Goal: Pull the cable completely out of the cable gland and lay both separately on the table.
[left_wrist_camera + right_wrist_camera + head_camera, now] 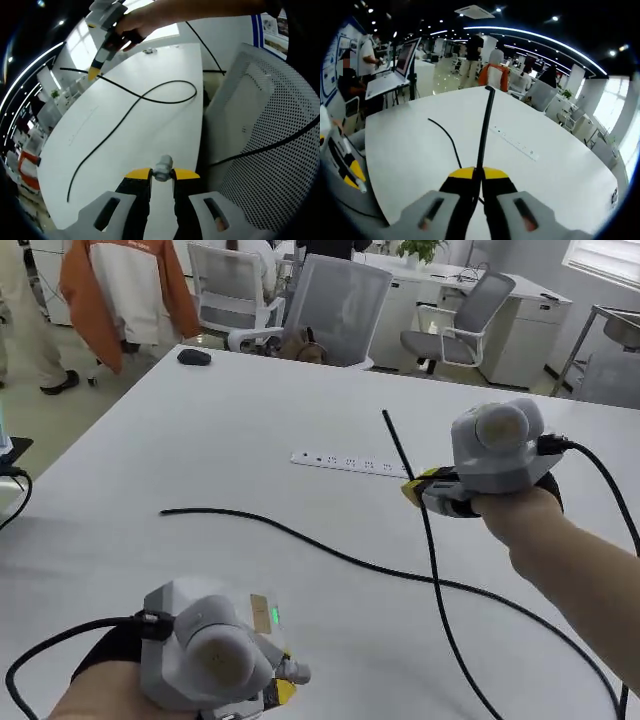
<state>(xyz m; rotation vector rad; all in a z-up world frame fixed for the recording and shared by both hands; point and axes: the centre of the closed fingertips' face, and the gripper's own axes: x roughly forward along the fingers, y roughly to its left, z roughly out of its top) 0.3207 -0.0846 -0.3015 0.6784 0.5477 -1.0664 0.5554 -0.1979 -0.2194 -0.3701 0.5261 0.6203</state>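
My left gripper (pixel 283 687) is low at the table's near edge, shut on a small grey-white cable gland (pixel 297 673). In the left gripper view the gland (pixel 163 167) sits between the yellow jaw tips of that gripper (pixel 161 176), and no cable passes through it. My right gripper (pixel 413 490) is held above the table at the right, shut on a black cable (pixel 398 448) near its free end, which sticks up past the jaws. In the right gripper view the cable (pixel 485 127) rises straight from the gripper (pixel 474 175). The rest of the cable (pixel 300 539) lies curved on the table.
A white power strip (pixel 345 463) lies mid-table beyond the cable. A black mouse (pixel 194 357) sits near the far edge. Office chairs (pixel 335 305) stand behind the table, one with an orange jacket (pixel 120 285). A mesh chair back (pixel 260 125) is close to my left gripper.
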